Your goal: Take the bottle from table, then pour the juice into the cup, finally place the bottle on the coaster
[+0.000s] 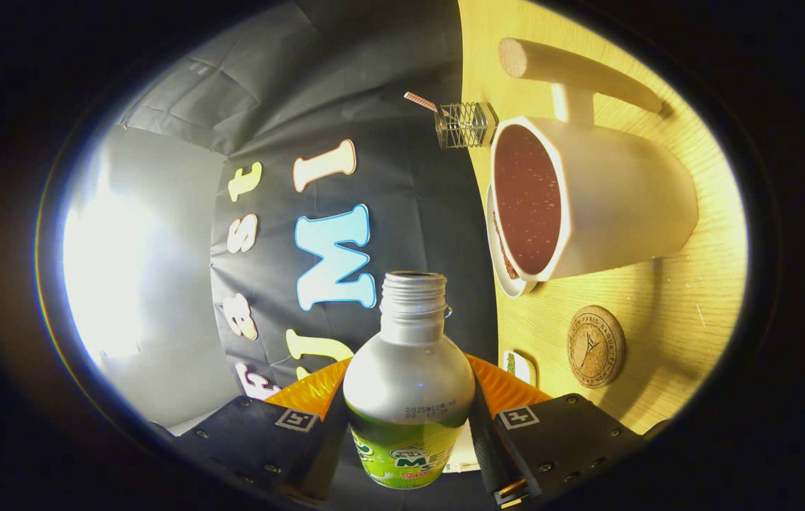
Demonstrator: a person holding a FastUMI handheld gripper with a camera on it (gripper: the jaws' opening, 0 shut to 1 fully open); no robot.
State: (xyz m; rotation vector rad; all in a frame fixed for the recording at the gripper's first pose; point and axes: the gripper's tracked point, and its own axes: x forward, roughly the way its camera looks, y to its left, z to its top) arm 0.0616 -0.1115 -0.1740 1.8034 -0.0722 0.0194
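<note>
The gripper [409,426] has two broad, flat, blocky finger plates with a faintly textured surface. Each carries a small square white tag printed with a black pattern near its inner top corner. Small round screws dot both plates.

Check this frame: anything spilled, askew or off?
No spill visible. The bottle sits clamped between the hand-held gripper fingers, cap off. The cup on its saucer already holds dark red liquid. The coaster beside it is bare. Nothing looks damaged.
</note>
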